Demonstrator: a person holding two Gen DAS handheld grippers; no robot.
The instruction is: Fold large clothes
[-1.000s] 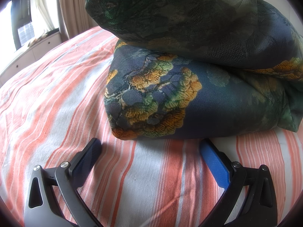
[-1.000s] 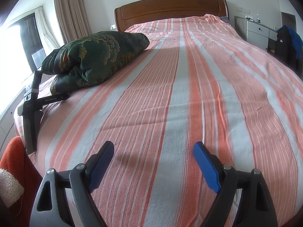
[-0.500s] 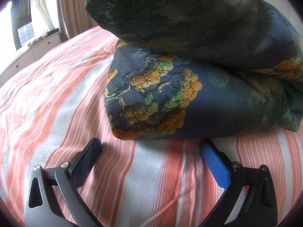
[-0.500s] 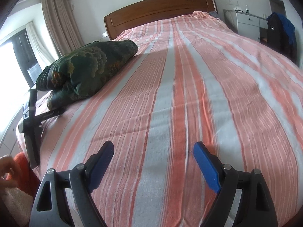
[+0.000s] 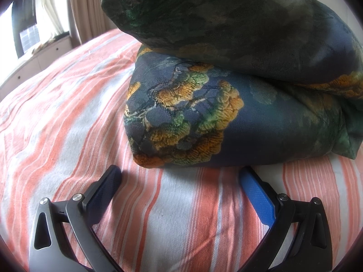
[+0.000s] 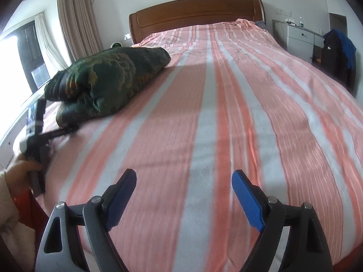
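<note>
Two hand-held grippers, both spread wide, both empty. Left hand-held gripper [image 5: 181, 176] rests on the striped bed [image 5: 68, 117], just short of the floral folded bundle [image 5: 226, 117], centre frame. Right hand-held gripper [image 6: 184, 176] hovers over bare sheet. Next grasp, judged: pinch one fabric edge, not the whole bulk.
</note>
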